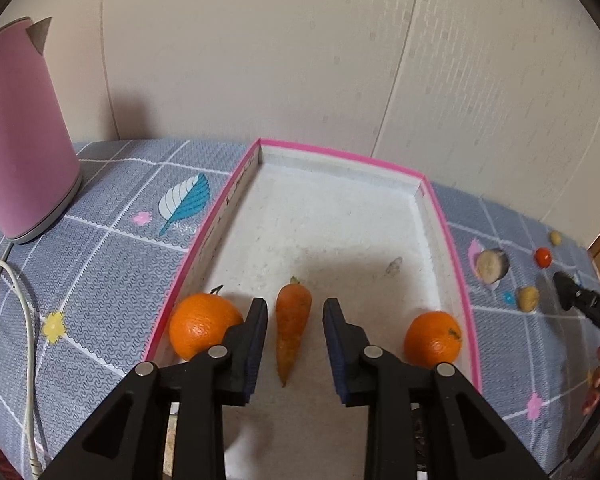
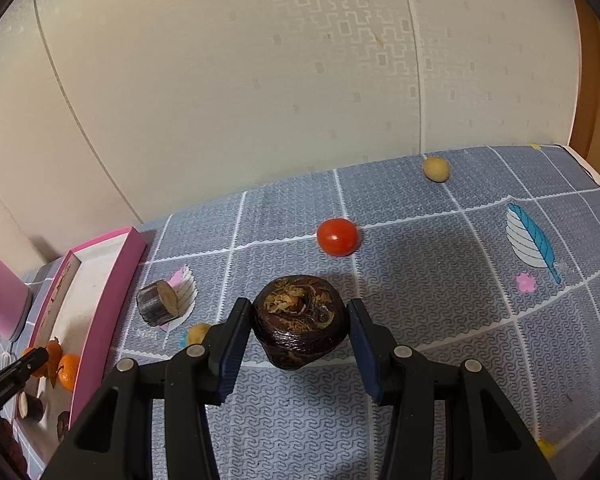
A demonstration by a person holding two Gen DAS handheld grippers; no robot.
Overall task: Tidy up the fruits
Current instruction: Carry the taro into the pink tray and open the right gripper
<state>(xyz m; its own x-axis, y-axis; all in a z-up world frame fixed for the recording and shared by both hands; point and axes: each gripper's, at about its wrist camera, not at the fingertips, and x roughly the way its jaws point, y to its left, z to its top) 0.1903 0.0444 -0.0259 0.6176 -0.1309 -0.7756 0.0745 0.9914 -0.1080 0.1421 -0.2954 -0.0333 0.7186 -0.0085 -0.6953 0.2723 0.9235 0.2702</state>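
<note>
The left claw (image 1: 295, 344) hangs over the near end of the pink-rimmed tray (image 1: 448, 216), its jaws released, with a carrot (image 1: 292, 330) lying on the tray floor between them and clear of both pads. The right claw (image 2: 298, 344) is out to the right of the tray, clenched on a dark brown, round fruit with a fibrous top (image 2: 300, 326); both blue pads sit against its sides, just above the grey patterned cloth of the desk (image 2: 440, 280).

Taking the rest by size, all placed from the tray: the pink kettle (image 1: 20, 132) stands well off its left side, near the wall, a white cable (image 1: 24, 344) trailing beside it. The tray itself is white inside and runs away toward the wall.

Within it, one orange (image 1: 202, 326) sits in the near left corner against the rim, and a second orange (image 1: 432, 338) sits near the right rim; the carrot lies between them, tip pointing toward the near end.

Just outside the right rim lies a cut piece with dark skin and a pale face (image 2: 160, 302). Further right is a cherry tomato (image 2: 337, 237), a small tan fruit (image 2: 196, 334) nearer the tray, and another tan fruit (image 2: 435, 169) farthest off, by the wall.
</note>
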